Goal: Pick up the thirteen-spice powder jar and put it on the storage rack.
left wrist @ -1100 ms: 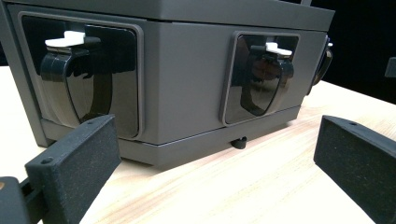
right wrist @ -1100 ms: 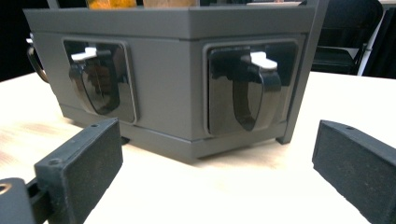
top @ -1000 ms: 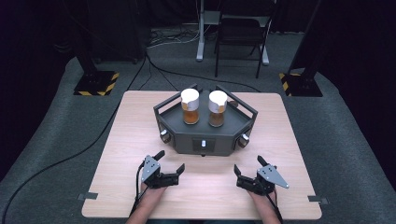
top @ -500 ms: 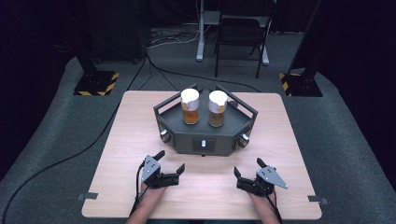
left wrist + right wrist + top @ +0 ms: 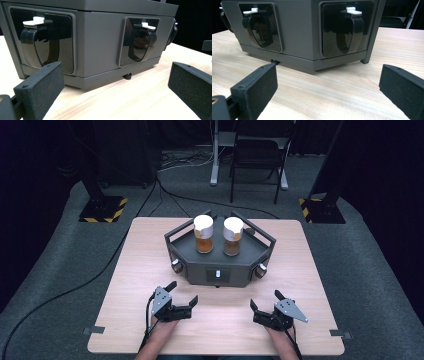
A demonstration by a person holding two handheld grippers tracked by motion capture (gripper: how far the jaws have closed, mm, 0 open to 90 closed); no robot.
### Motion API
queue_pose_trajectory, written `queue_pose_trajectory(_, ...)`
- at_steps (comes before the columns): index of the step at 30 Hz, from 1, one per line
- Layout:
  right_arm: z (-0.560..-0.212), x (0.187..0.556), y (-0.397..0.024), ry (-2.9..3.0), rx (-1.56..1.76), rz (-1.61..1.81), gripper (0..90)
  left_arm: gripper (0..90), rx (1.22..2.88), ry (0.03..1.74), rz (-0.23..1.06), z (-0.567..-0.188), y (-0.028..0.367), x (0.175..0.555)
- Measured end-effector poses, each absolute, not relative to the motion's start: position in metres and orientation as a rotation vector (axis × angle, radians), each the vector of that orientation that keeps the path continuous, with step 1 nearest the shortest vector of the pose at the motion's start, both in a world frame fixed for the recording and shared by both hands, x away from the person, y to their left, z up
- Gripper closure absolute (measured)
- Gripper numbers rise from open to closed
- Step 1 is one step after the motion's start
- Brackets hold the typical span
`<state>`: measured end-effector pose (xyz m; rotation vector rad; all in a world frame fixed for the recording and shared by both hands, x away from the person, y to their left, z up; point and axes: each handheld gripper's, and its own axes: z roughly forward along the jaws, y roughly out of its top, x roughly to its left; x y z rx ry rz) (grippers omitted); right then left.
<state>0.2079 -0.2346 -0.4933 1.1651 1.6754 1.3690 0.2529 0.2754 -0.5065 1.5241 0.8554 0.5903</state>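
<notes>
Your light wooden table [image 5: 150, 270] carries a dark grey angular machine [image 5: 220, 265] at its centre; your two grippers rest on the near edge, well apart from it.

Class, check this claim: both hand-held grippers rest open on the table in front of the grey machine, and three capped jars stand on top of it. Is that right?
Not quite. The high view shows two capped jars on the grey machine, not three. The left hand-held gripper and right hand-held gripper do rest open on the table in front of it.
</notes>
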Motion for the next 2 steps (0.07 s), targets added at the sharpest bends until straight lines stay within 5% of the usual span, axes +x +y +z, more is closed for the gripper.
queue_pose_trajectory(2,-0.4934,0.2078,-0.2345,1.675,1.164,1.367,0.9,0.2,1.524,0.855,0.590,-0.5065,0.2753,0.2529)
